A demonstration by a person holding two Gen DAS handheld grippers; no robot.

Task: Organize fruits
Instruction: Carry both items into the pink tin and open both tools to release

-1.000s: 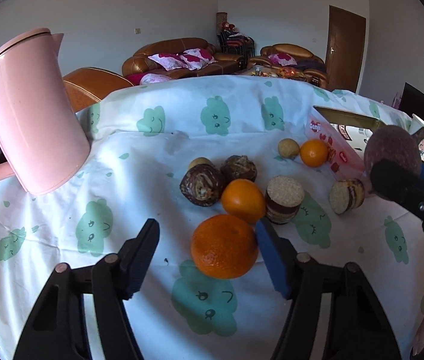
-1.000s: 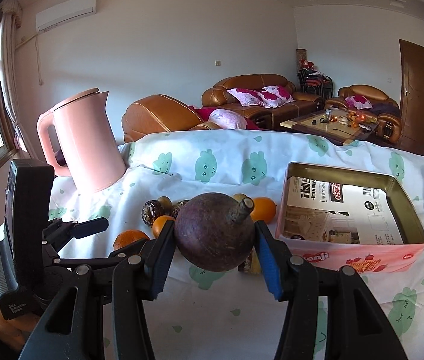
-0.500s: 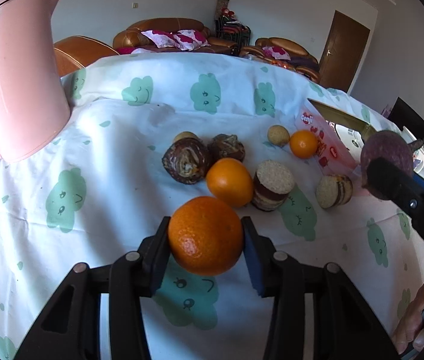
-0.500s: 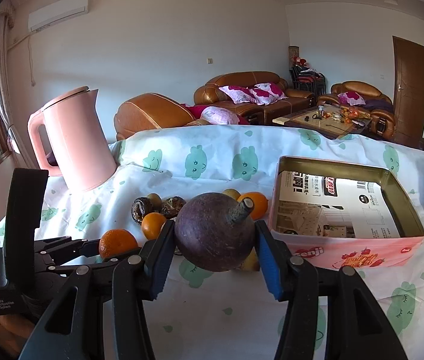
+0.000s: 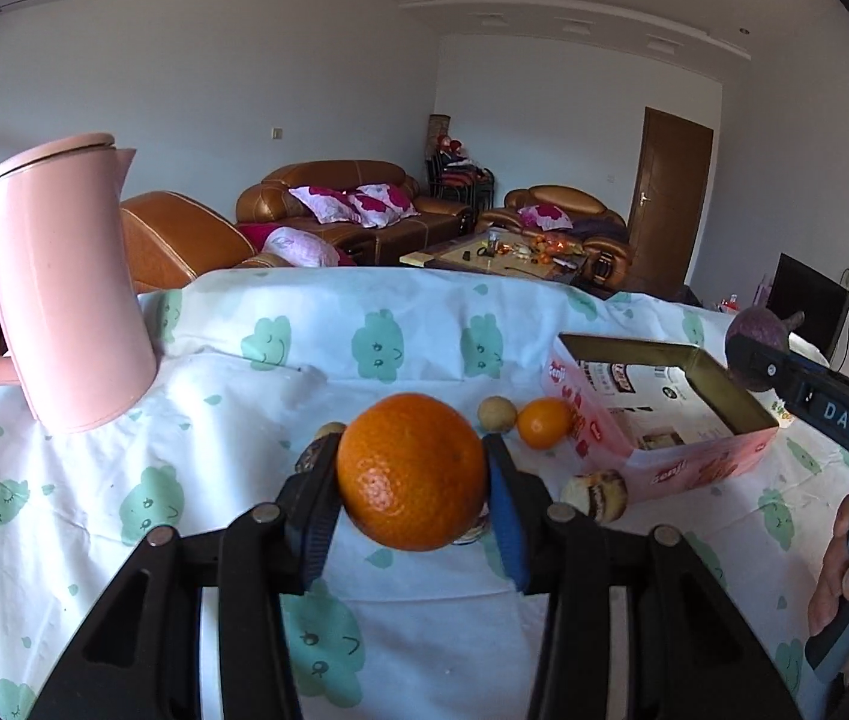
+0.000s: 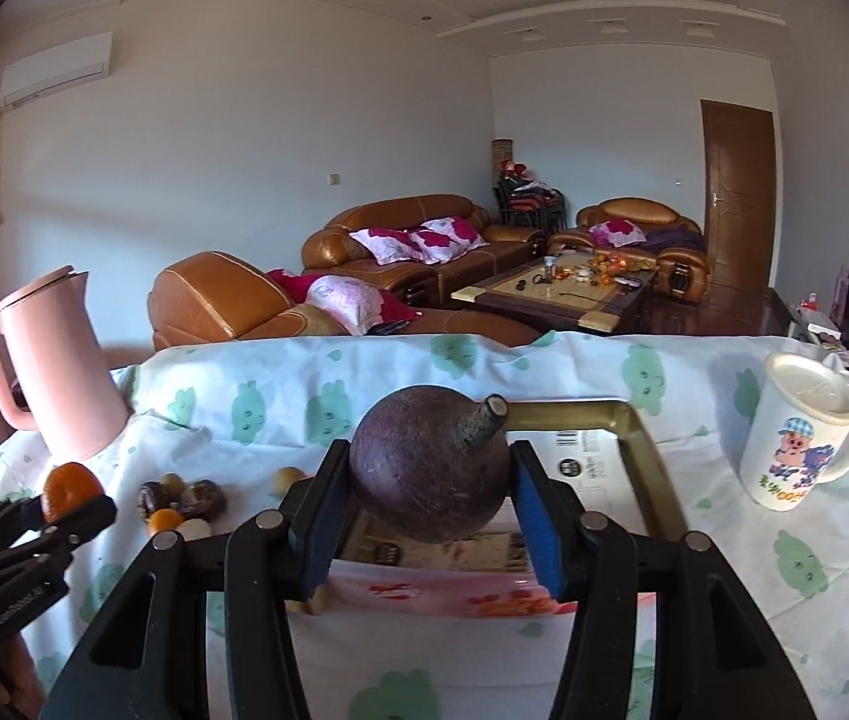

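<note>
Table draped in a white cloth printed with green clouds. At its left, a tall pink kettle, upright. At its right, a pink open-topped box with a gold-coloured inner rim, and beyond that a white lidded mug with a cartoon print.

Left gripper clamped on a large orange, raised clear of the cloth, left of the box. Right gripper clamped on a round dark purple fruit with a stubby stem, poised over the near part of the box.

On the cloth between kettle and box, the smaller pieces: a small orange touching the box wall, a tan round fruit just beside it, a brown striped piece by the box's near corner, and dark brown fruits in a cluster.
</note>
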